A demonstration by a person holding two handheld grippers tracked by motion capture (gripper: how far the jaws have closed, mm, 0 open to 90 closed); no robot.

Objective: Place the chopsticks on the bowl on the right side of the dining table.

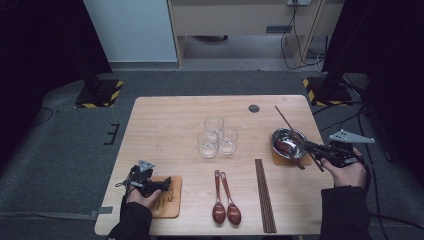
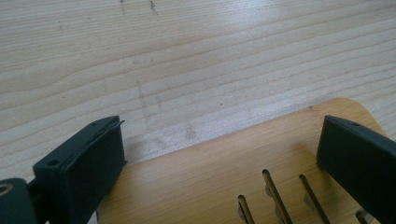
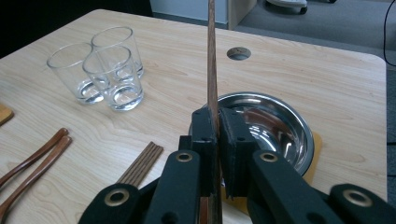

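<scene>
1. Grey carpet surrounds the pale wooden counter (image 1: 165,125), with two yellow-and-black striped stand bases on the floor beyond its far corners.
2. I see my right tool (image 3: 215,122) pressed together on a thin brown chopstick (image 3: 211,56); the stick runs up between the pads and on past them, towards the far edge of the counter.
3. From the high view, the right tool (image 1: 309,146) sits at the right edge of the counter, and the chopstick (image 1: 286,121) slants across the steel bowl (image 1: 288,141).
4. That bowl rests on a wooden coaster (image 1: 280,158); a reddish spoon lies inside it, though I cannot tell its exact position.
5. My left tool (image 1: 162,184) rests at the near left corner, its jaws spread to either side of a slotted wooden coaster (image 2: 219,182) and pressing on nothing. The coaster's rounded far corner lies between the two black pads (image 2: 93,163).
6. Three clear glasses (image 1: 216,136) stand clustered near the middle of the counter, touching or nearly so.
7. Two reddish-brown spoons (image 1: 225,197) lie side by side near the front edge, bowls towards me.
8. A bundle of chopsticks (image 1: 265,195) lies just right of the spoons, running from near the bowl's coaster to the front edge.
9. A small round dark hole (image 1: 254,108) marks the counter near its far edge.
</scene>
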